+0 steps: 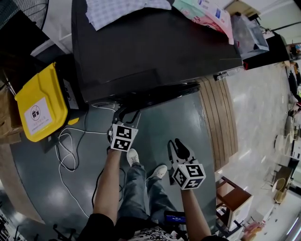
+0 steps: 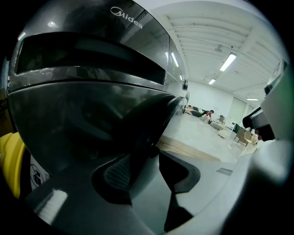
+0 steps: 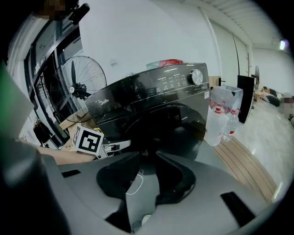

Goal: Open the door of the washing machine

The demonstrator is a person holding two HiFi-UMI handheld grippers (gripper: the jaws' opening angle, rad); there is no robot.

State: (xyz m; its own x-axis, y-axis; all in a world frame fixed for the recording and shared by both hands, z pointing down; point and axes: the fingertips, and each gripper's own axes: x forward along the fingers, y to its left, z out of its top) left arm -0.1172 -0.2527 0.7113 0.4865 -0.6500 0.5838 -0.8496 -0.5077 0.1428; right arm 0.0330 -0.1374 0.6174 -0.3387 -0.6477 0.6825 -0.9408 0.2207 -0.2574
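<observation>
Standing in front of the washing machine (image 1: 155, 52), a person holds one hand-held gripper in each hand. The machine is big and dark, and it sits on a grey floor (image 1: 188, 117). A checked cloth (image 1: 120, 9) lies on its top.

The left hand-held gripper (image 1: 126, 113) is right up at the front of the machine. In the left gripper view, the dark edge of the door (image 2: 92, 119) runs down between the two jaws of the left hand-held gripper (image 2: 144, 158). One jaw sits on each side of that edge and they seem to pinch it. From above, the door (image 1: 160, 96) sticks out a little from the front of the machine.

The right hand-held gripper (image 1: 175, 142) is lower in the head view, well apart from the machine and near the person's shoes. Its jaws are spread a little and nothing is between them. The right gripper view looks past the right hand-held gripper (image 3: 146, 158) at the whole machine (image 3: 156, 101), with the round door (image 3: 170, 128) straight ahead.

A yellow bin (image 1: 42, 101) stands just beside the machine on the left. A white cable (image 1: 63, 146) curls on the floor near it. Wooden boards (image 1: 218, 117) lie on the right side. A fan (image 3: 80, 85) stands behind the machine, and big water bottles (image 3: 225, 119) stand next to it
</observation>
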